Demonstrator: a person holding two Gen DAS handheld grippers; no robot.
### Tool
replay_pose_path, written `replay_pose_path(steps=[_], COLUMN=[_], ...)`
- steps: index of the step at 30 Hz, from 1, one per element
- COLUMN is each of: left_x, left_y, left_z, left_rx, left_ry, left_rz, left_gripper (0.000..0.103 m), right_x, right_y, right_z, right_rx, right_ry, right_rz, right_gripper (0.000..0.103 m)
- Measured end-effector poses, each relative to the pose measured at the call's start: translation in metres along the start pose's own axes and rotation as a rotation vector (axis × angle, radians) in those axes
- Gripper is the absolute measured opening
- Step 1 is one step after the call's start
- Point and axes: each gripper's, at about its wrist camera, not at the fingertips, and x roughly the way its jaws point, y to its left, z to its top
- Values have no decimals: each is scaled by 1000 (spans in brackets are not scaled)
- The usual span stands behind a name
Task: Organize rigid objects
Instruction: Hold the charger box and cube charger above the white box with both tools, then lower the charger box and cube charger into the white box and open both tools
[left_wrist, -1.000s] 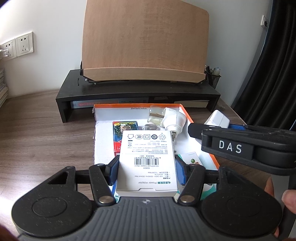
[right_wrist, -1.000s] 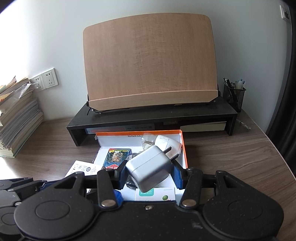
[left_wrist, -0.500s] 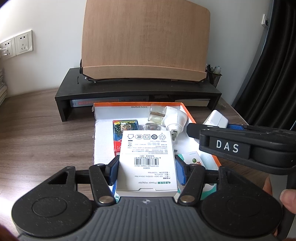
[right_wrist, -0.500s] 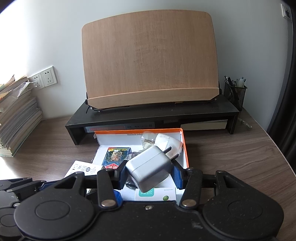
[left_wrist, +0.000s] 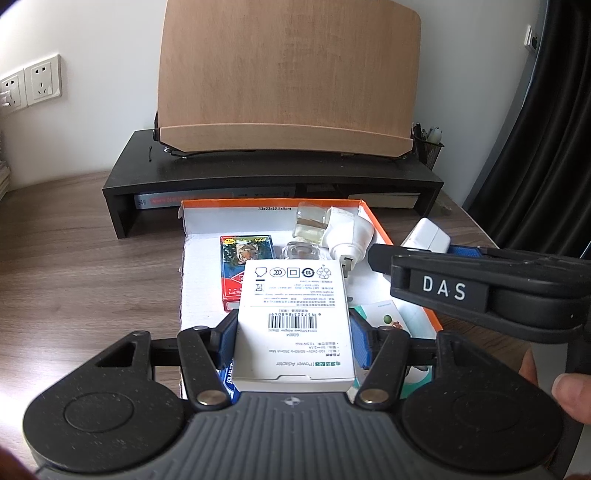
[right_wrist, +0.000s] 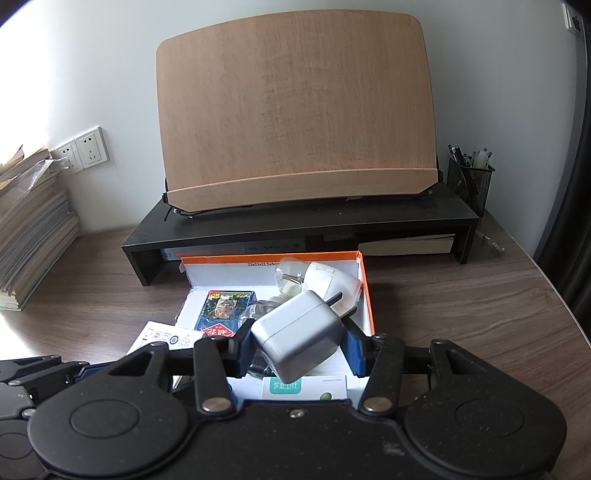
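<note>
My left gripper (left_wrist: 293, 341) is shut on a white power adapter box (left_wrist: 293, 325), barcode side up, over the near part of an orange-rimmed white tray (left_wrist: 207, 266). In the right wrist view my right gripper (right_wrist: 297, 349) is shut on a grey square charger (right_wrist: 299, 339), tilted, above the same tray (right_wrist: 365, 295). Inside the tray lie a red and blue card pack (left_wrist: 245, 258), a clear bottle (left_wrist: 308, 221), a white plug-in device (left_wrist: 349, 232) and a white and green box (right_wrist: 306, 387). The right gripper's body, labelled DAS (left_wrist: 480, 291), crosses the left wrist view, the charger (left_wrist: 424, 236) at its tip.
A black desk riser (right_wrist: 303, 229) with a wooden book stand (right_wrist: 295, 118) stands behind the tray. A mesh pen holder (right_wrist: 469, 184) sits at its right end. Stacked papers (right_wrist: 29, 229) lie at the left. Wall sockets (right_wrist: 85, 151) are behind. A hand's fingers (left_wrist: 572, 398) show at right.
Both grippers keep their grips. The view has shifted only slightly; nothing has been let go or taken up.
</note>
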Motion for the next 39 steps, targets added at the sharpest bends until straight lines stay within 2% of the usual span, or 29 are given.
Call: replay_pose_path(steps=[28, 33, 39], left_x=[18, 21, 26], left_y=[1, 0, -5], left_z=[5, 5, 3], left_rx=[3, 10, 4], left_ry=[34, 43, 64], left_rz=[0, -8, -24], left_gripper=[60, 60, 60], right_x=[36, 33, 11], right_y=[-5, -8, -19], right_z=[11, 14, 15], right_rx=[-16, -11, 0], right_ry=[45, 13, -25], right_rz=[4, -15, -42], right_gripper=[60, 65, 69])
